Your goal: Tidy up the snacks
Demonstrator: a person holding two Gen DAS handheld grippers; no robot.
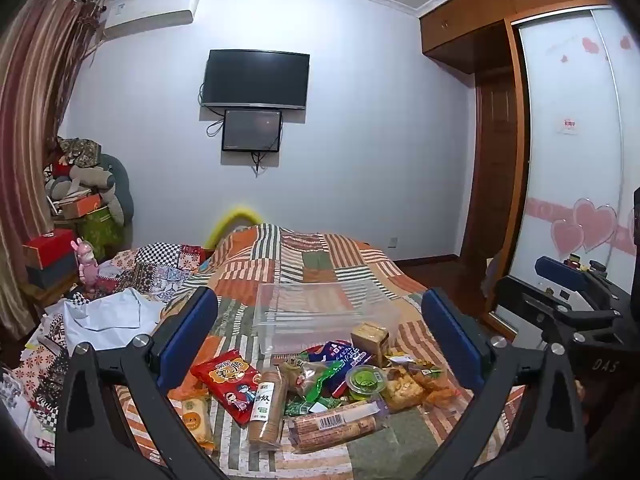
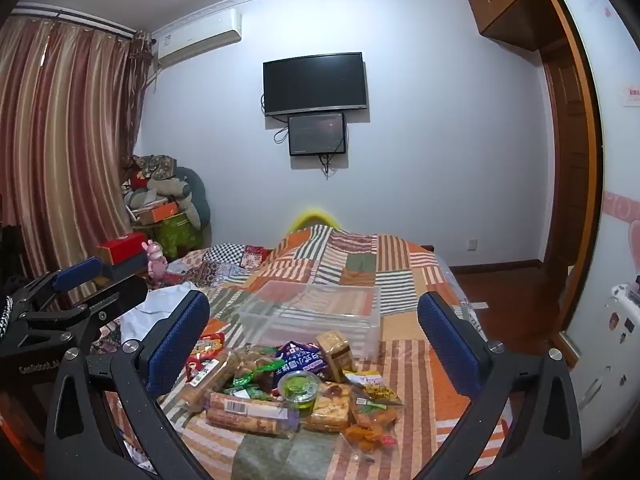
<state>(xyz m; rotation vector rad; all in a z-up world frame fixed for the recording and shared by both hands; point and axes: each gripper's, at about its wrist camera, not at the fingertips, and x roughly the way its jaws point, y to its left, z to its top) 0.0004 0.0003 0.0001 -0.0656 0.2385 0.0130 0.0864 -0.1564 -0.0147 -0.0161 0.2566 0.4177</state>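
One clear plastic bin (image 1: 320,312) beyond heaped snack packets (image 1: 320,392) on striped quilt (image 1: 312,256); two wall screens (image 1: 256,80). Left gripper (image 1: 320,340), right gripper (image 2: 316,344): jaws spread wide, empty.

Bed (image 1: 304,256): covered by a patchwork quilt of orange, green and white stripes.
Clear plastic bin (image 1: 320,312): on the quilt, mid-bed, just beyond the snacks.
Snack pile (image 1: 320,384): near end, packets touching and overlapping.
Red packet (image 1: 232,384): left edge of the pile.
Green cup (image 1: 366,380): among the packets.
White cloth (image 1: 108,320): far left, crumpled.
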